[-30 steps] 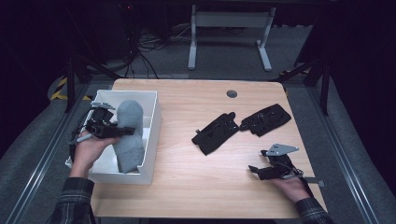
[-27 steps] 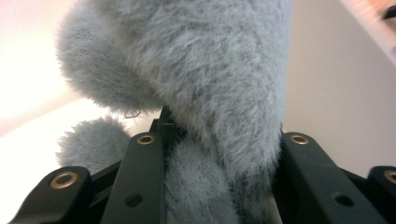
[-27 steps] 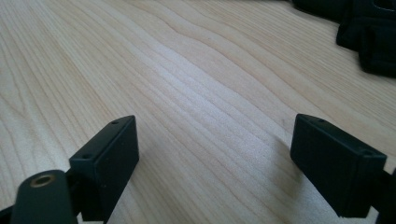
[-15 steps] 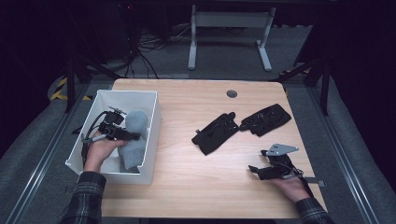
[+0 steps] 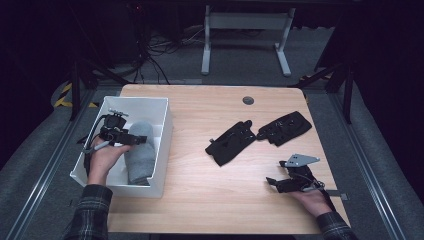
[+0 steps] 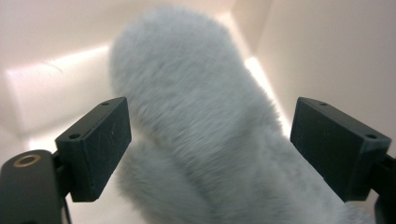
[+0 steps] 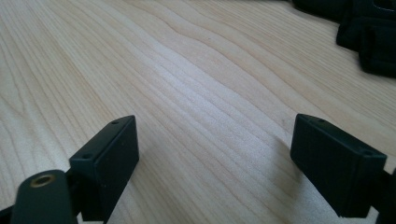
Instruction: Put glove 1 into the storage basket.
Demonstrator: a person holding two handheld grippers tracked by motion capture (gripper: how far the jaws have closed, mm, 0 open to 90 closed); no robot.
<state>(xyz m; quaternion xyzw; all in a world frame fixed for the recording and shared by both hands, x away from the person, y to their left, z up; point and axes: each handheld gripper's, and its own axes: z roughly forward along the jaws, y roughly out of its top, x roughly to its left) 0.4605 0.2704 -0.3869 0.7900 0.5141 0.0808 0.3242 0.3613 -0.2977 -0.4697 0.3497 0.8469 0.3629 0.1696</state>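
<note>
The left gripper (image 5: 131,138) hangs over the white bin (image 5: 162,145) at the table's (image 5: 200,200) left side. Its jaws have just been opening and now stand spread, with the grey fuzzy mitt (image 6: 196,135) between them but clear of both pads. The mitt lies inside the bin, along its right wall. The right gripper (image 5: 274,183) rests low over bare wood at the near right, jaws spread wide on nothing. Two black gloves (image 5: 260,136) lie beyond it, mid-table.
</note>
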